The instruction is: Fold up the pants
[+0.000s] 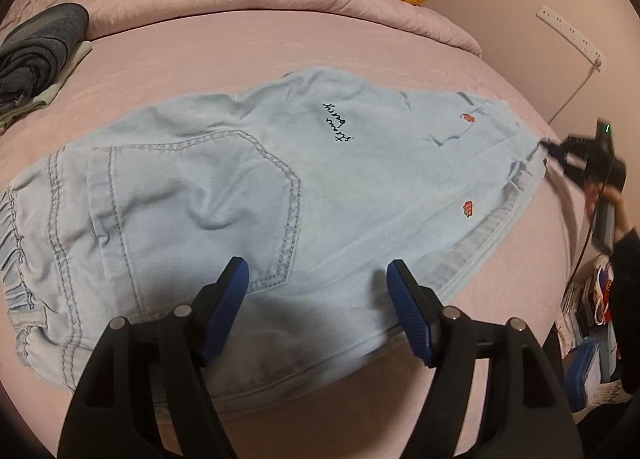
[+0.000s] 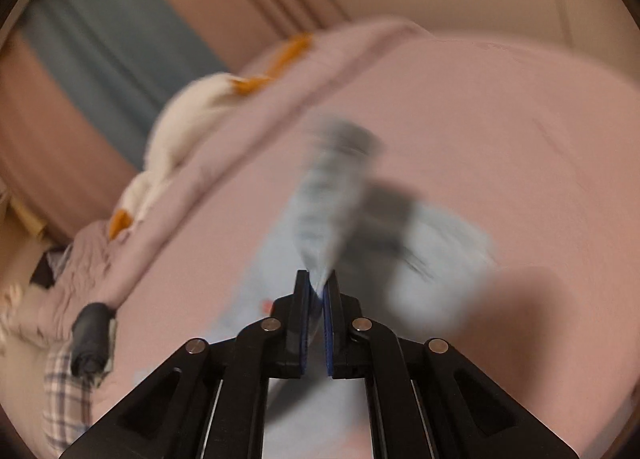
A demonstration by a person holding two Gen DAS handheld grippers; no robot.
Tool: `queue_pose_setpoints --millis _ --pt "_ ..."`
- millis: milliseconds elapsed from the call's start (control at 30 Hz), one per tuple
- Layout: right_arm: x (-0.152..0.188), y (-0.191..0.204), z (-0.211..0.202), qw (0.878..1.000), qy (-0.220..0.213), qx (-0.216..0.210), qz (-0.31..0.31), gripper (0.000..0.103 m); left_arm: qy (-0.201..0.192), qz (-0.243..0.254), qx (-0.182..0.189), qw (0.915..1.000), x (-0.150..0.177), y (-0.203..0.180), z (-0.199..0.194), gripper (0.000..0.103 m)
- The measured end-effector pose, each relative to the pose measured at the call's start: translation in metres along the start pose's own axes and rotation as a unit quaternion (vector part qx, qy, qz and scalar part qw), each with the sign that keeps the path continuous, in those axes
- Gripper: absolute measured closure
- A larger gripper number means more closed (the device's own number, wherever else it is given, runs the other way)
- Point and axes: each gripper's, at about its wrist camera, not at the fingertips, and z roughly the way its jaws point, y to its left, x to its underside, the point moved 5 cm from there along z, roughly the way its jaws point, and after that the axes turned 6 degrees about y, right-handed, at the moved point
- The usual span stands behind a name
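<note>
The pants, pale blue denim with a stitched back pocket and dark script lettering, lie spread across the pink bed sheet, already doubled lengthwise, waistband toward the left of the left wrist view and the leg hems toward the right. The left gripper hovers over the seat area near the pocket with its jaws standing well apart and nothing between the pads; whether the fingertips touch the cloth cannot be told. The right gripper is pinched tight on a thin fold of the blue fabric at the hem end, and in the left wrist view it appears at the far right edge of the garment, gripping that corner. The right wrist view is heavily blurred, so the exact amount of cloth in the pinch cannot be read. Judged stage: the hem end is being taken up for a fold toward the waistband, with the fold not yet made. Risks noted: the grip looks shallow and may take only one layer, in which case the legs would separate and the fold would go askew; with the waist end unanchored, a pull at the hem could drag the whole garment across the sheet instead of folding it; a fast carry could let the corner slip out. A stack of dark folded clothes lies well apart at the far left and poses no obstruction.
</note>
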Motion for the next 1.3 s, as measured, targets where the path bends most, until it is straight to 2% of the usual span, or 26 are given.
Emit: queue_pose_setpoints --millis 67,133,200,267,300,467,533,567,733,767,800,833,867,933,967,1000,1033,1067,1133,1200,1267,1300 --pt "0.018 -0.037 0.014 0.998 0.03 -0.019 0.061 0.095 0.002 0.001 -0.005 1.0 -0.002 -0.001 0.001 0.031" --pt "0.023 -0.054 0.019 0.993 0.032 -0.052 0.1 0.094 0.003 0.0 -0.009 1.0 -0.002 0.0 0.002 0.031" --pt "0.021 -0.058 0.013 0.99 0.012 -0.081 0.116 0.077 0.004 0.0 -0.013 0.9999 0.0 0.0 0.002 0.031" --pt "0.017 -0.057 0.008 0.989 -0.009 -0.081 0.121 0.067 0.004 0.0 -0.016 0.9999 0.0 0.0 0.002 0.031" --pt "0.012 -0.06 0.006 0.989 -0.014 -0.078 0.126 0.066 0.004 0.0 -0.017 0.9998 0.001 0.0 0.002 0.031" --pt "-0.001 -0.061 0.01 0.99 -0.019 -0.047 0.129 0.067 0.006 0.0 -0.022 0.9997 0.002 0.0 0.001 0.031" --pt "-0.005 -0.064 0.016 0.991 -0.011 -0.031 0.126 0.092 0.007 0.002 -0.026 0.9996 0.003 -0.001 0.002 0.031" --pt "-0.008 -0.06 0.018 0.994 -0.009 -0.014 0.112 0.099 0.007 0.003 -0.028 0.9996 0.003 -0.001 0.002 0.031" --pt "-0.015 -0.049 0.003 0.998 -0.041 -0.005 0.057 0.099 0.003 0.003 -0.031 0.9995 0.004 -0.001 0.002 0.031" --pt "-0.014 -0.055 0.009 0.998 -0.033 0.014 0.058 0.099 0.003 0.003 -0.031 0.9995 0.004 -0.002 0.002 0.031" --pt "-0.012 -0.062 0.02 0.997 -0.01 0.054 0.06 0.099 0.004 0.003 -0.031 0.9995 0.005 -0.001 0.001 0.031" --pt "-0.008 -0.07 0.029 0.995 0.012 0.072 0.063 0.099 0.005 0.004 -0.031 0.9995 0.005 -0.002 0.001 0.031" --pt "-0.007 -0.073 0.025 0.996 0.001 0.059 0.07 0.099 0.008 0.003 -0.032 0.9995 0.005 -0.002 0.0 0.031" --pt "-0.008 -0.072 0.012 0.995 -0.013 0.069 0.073 0.09 0.017 -0.013 -0.023 0.9995 0.004 -0.002 -0.008 0.031" --pt "-0.009 -0.07 0.004 0.993 -0.027 0.094 0.068 0.07 0.012 -0.021 -0.008 0.9997 0.003 -0.003 -0.014 0.031" --pt "-0.01 -0.064 -0.007 0.988 -0.047 0.137 0.052 0.058 0.0 -0.025 0.007 0.9997 0.001 -0.004 -0.021 0.031" --pt "-0.01 -0.056 -0.016 0.986 -0.067 0.153 0.031 0.058 -0.018 -0.029 0.026 0.9991 -0.002 -0.006 -0.032 0.031" --pt "-0.009 -0.043 -0.023 0.985 -0.081 0.15 0.007 0.058 -0.03 -0.032 0.034 0.9985 -0.006 -0.006 -0.038 0.031" --pt "0.002 -0.009 -0.025 0.988 -0.076 0.125 -0.053 0.058 -0.047 -0.039 0.037 0.9974 -0.016 -0.004 -0.046 0.031" --pt "0.026 0.039 -0.014 0.985 -0.039 0.094 -0.137 0.058 -0.042 -0.044 0.006 0.9982 -0.022 0.003 -0.039 0.031" --pt "0.056 0.083 0.001 0.977 -0.003 0.051 -0.207 0.058 -0.026 -0.048 -0.016 0.9984 -0.019 0.01 -0.028 0.031" --pt "0.082 0.113 0.011 0.967 0.024 0.019 -0.253 0.058 -0.012 -0.049 -0.038 0.998 -0.012 0.017 -0.019 0.032"
